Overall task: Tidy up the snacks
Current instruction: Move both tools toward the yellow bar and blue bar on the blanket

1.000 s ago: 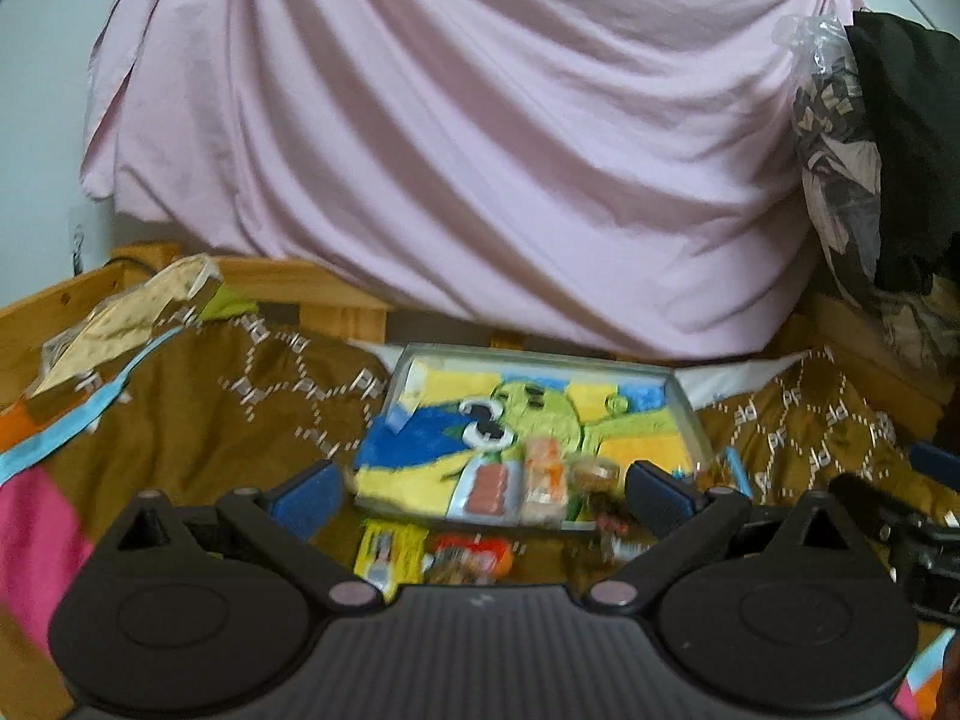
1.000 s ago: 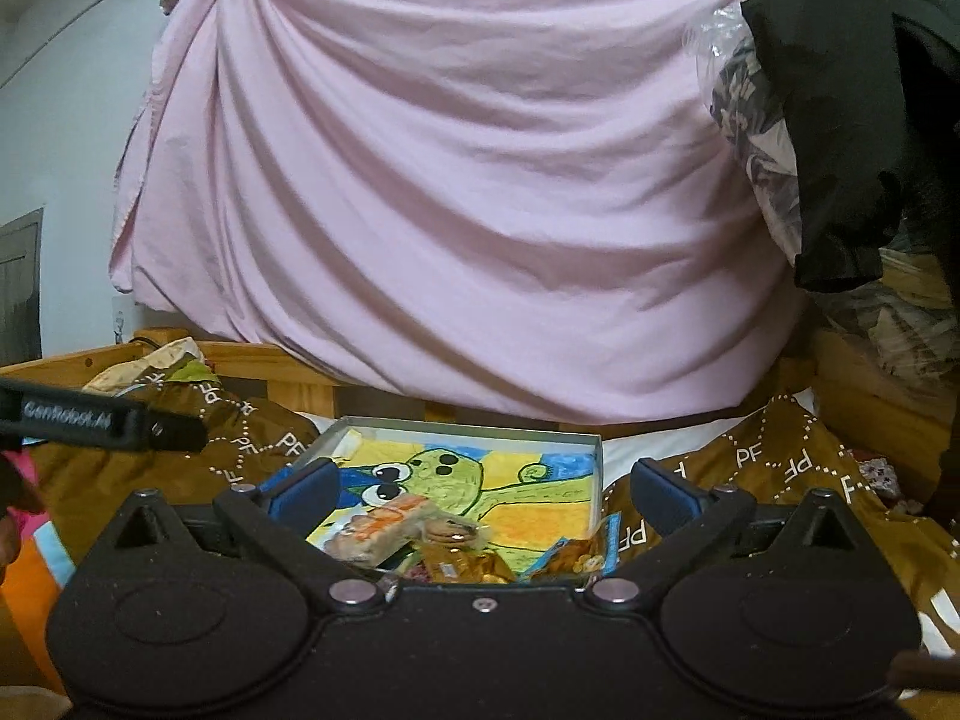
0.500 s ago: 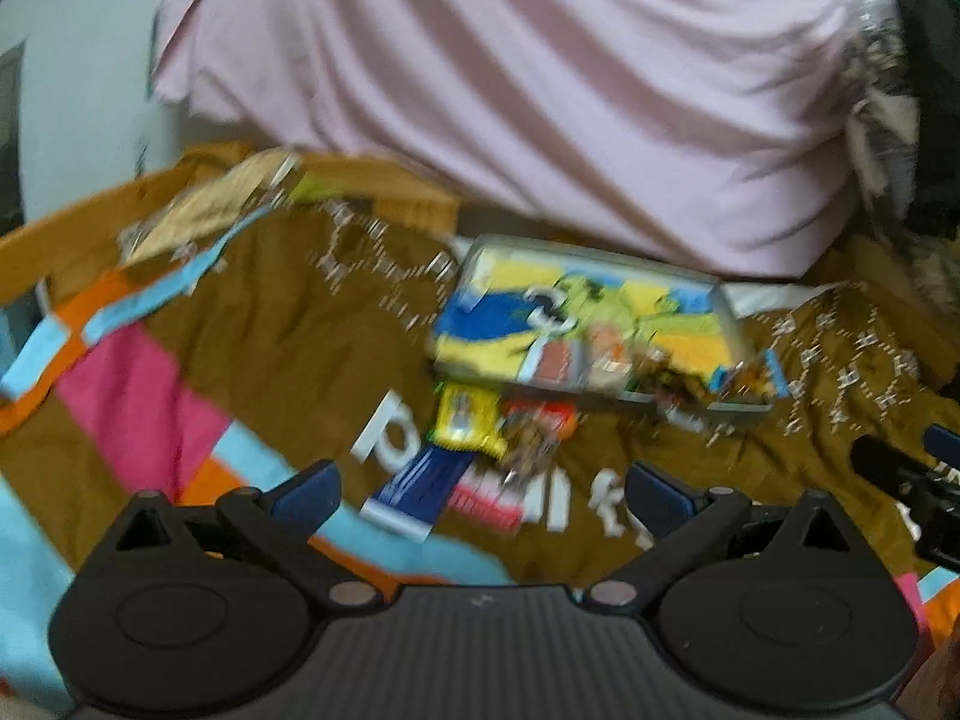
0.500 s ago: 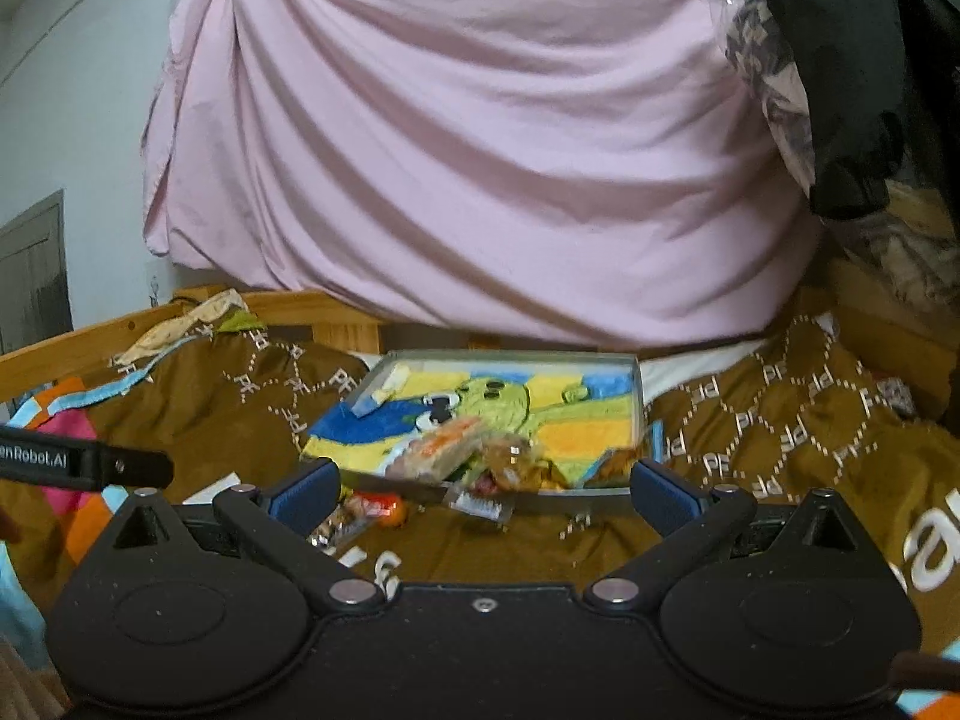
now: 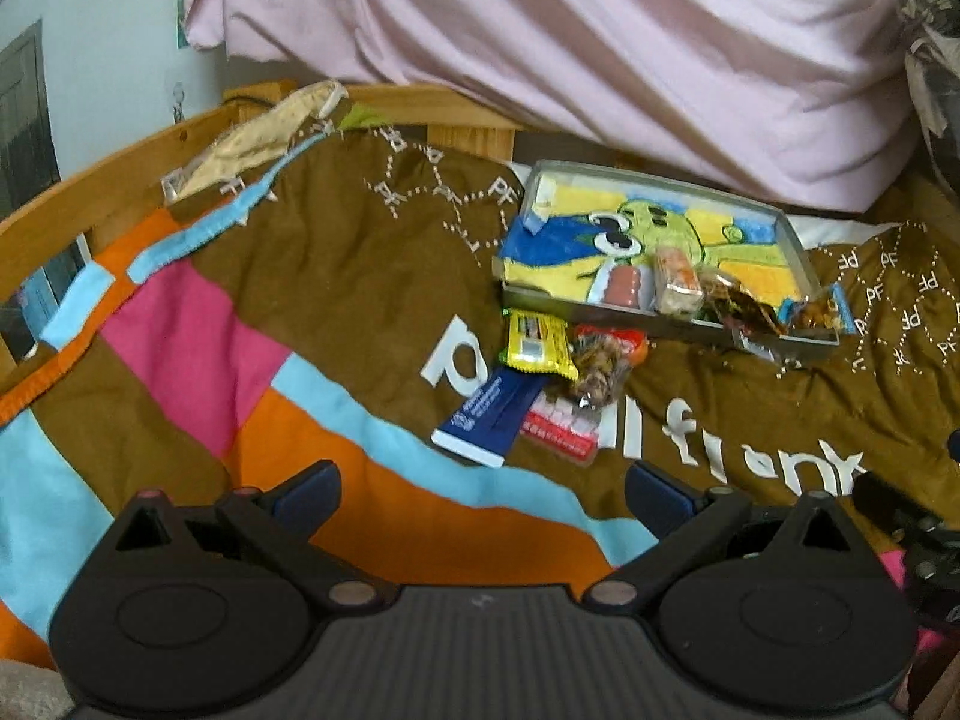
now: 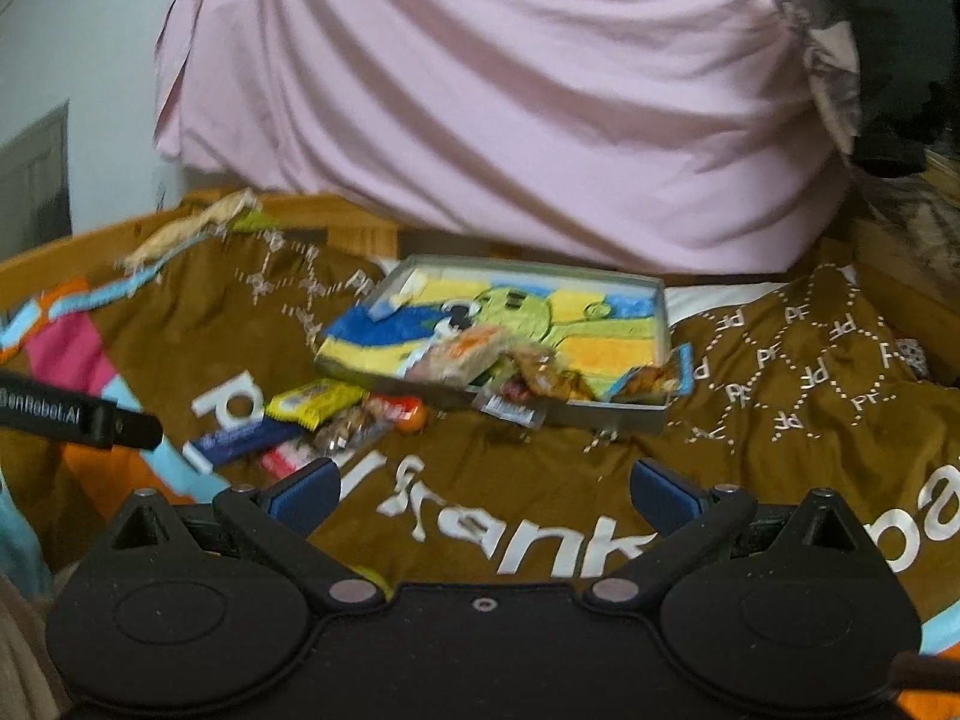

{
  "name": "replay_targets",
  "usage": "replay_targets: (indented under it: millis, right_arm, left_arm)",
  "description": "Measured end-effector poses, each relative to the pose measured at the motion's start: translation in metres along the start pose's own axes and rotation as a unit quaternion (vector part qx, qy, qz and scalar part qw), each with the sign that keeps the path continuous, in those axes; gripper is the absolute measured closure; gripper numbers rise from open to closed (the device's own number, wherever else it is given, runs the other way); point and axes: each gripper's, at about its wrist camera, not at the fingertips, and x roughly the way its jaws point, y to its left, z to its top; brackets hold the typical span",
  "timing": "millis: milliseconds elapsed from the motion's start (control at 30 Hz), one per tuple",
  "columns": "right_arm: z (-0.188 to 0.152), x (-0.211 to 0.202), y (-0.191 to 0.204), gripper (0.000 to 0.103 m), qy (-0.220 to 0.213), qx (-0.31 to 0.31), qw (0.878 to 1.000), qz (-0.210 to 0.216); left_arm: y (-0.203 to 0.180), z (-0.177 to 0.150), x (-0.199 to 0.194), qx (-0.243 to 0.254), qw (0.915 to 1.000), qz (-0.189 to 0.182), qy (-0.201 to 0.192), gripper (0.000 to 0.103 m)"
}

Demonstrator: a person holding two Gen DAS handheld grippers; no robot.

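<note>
A shallow metal tray [image 5: 798,252] with a cartoon picture on its bottom lies on the brown blanket and holds several snack packets [image 5: 678,285]. It also shows in the right wrist view [image 6: 624,417]. Loose on the blanket in front of it lie a yellow packet [image 5: 537,345], a dark blue bar [image 5: 489,411], a nut packet [image 5: 597,372] and a red-and-white packet [image 5: 564,429]. My left gripper [image 5: 483,489] is open and empty, well short of them. My right gripper [image 6: 483,489] is open and empty, near the blue bar [image 6: 240,438].
The brown blanket [image 5: 336,276] with pink, orange and blue stripes covers the bed. A wooden bed rail [image 5: 108,186] runs along the left and back. A pink sheet [image 5: 540,30] hangs behind. The left gripper's body [image 6: 72,417] shows at the left of the right wrist view.
Both grippers have pulled back and risen from the tray. The loose snacks and more of the blanket have come into view. Both stay open.
</note>
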Motion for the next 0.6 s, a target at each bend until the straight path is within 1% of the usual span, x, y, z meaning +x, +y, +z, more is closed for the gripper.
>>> replay_targets:
  millis: [200, 400, 533, 600]
  right_arm:
    - [0.000, 0.015, 0.006, 0.001, 0.028, -0.012, 0.999, 0.025]
    - [0.000, 0.032, 0.011, 0.001, 0.051, -0.034, 0.996, 0.058]
    - [0.001, 0.048, 0.017, 0.001, 0.054, -0.063, 0.995, 0.061]
    - [0.003, 0.058, 0.018, 0.001, 0.057, -0.068, 0.994, 0.063]
  left_arm:
    - [0.001, 0.010, 0.009, 0.024, 0.9995, -0.006, 0.020, 0.000]
    - [0.004, 0.025, 0.035, 0.072, 0.9965, 0.004, 0.042, 0.000]
    - [0.005, 0.031, 0.062, 0.082, 0.9947, -0.023, 0.058, 0.000]
    - [0.002, 0.033, 0.077, 0.093, 0.9928, -0.025, 0.070, 0.000]
